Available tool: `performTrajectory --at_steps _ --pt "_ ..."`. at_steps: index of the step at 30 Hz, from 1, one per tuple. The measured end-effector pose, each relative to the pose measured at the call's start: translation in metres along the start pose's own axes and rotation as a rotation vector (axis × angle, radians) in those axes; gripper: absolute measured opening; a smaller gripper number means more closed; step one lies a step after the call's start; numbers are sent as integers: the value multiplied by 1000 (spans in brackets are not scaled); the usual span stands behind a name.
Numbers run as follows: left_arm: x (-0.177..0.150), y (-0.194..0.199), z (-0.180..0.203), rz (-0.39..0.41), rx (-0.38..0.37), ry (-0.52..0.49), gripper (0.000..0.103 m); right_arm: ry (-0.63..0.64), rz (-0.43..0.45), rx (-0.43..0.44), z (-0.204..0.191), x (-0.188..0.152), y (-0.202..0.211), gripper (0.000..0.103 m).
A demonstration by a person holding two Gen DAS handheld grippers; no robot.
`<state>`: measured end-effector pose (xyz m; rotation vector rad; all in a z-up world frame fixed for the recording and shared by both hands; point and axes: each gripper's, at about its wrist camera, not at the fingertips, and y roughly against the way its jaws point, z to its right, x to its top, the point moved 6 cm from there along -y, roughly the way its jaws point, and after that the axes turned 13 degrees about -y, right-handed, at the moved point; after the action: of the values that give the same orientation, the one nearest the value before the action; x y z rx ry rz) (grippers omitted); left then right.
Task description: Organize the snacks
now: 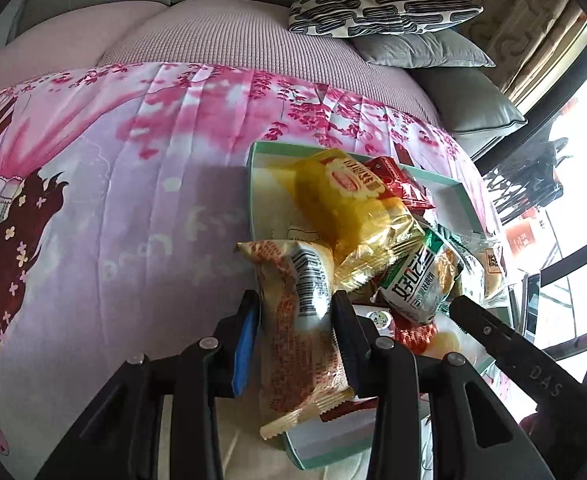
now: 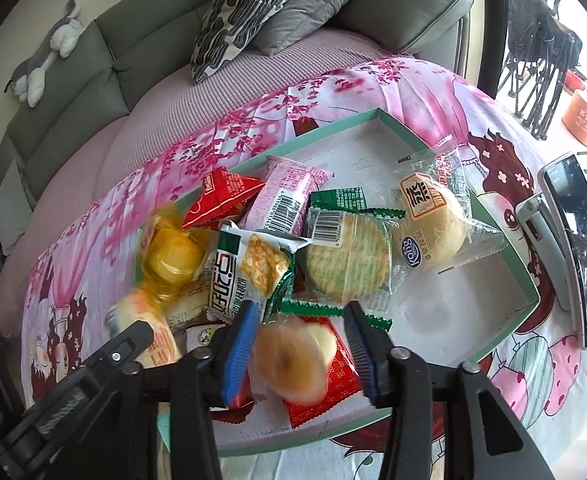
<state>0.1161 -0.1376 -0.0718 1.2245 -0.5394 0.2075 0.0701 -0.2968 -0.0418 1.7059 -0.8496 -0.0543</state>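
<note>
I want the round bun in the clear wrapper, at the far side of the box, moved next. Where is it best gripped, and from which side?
Probably by the flat crimped wrapper edge beside the bun, coming from above on the bare part of the box. The bun is domed and looks soft, so pinching it could squash it; the green cracker pack crowds its other side.

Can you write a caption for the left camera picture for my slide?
The left tool holds an orange-and-white snack packet over a green-rimmed box of snacks on a pink cartoon blanket.
</note>
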Motion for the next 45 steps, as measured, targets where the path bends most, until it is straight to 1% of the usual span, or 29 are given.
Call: performTrajectory --at_steps 5,8,9,10,11,12,14,16,21,23,24,25,26,28,32,35,39,45 --pt "0 -3 3 -3 22 -28 39 17 -4 -4 -3 -1 -1 55" --pt "0 -3 4 -6 31 -37 40 27 -7 -4 -5 -3 -2 60" --pt "-1 -2 4 -12 27 -35 42 30 -9 -4 -5 -3 -3 63" --pt "-1 -1 4 -17 23 -30 52 34 -12 -4 -6 -4 -4 66" --pt "-1 0 3 -19 24 -25 59 36 -13 -3 -6 -4 -4 68" --pt "-2 3 3 -19 29 -26 68 39 -13 -3 -7 -5 -4 71" --pt "-2 8 3 -15 47 -32 69 48 -7 -5 -7 -5 -5 74" --pt "-3 13 0 -17 64 -24 75 53 2 -11 -7 -4 -4 83" --pt "-9 22 -10 -24 96 18 77 58 13 -18 -5 -2 -5 83" --pt "-10 26 -14 -21 127 20 81 59 15 -19 -5 -2 -5 85" --pt "-11 28 -17 -19 146 21 83 59 17 -18 -4 -1 -5 91" --pt "-11 31 -18 -13 157 22 85 59 23 -16 -4 -1 -4 100" --pt "-11 33 -19 -6 163 23 86 61 30 -15 -5 0 -3 103" --pt "-11 39 -22 12 182 24 91 67 44 -14 -6 1 -1 103" --pt "-13 48 -27 43 224 18 92 71 54 -9 -7 1 2 103" --pt "-17 54 -36 51 300 22 92 72 59 -6 -8 1 3 103" --pt "-23 64 -53 52 404 65 92 78 60 -4 -11 0 5 103" --pt "-33 76 -73 39 503 98 92 108 56 -3 -17 -4 5 103"
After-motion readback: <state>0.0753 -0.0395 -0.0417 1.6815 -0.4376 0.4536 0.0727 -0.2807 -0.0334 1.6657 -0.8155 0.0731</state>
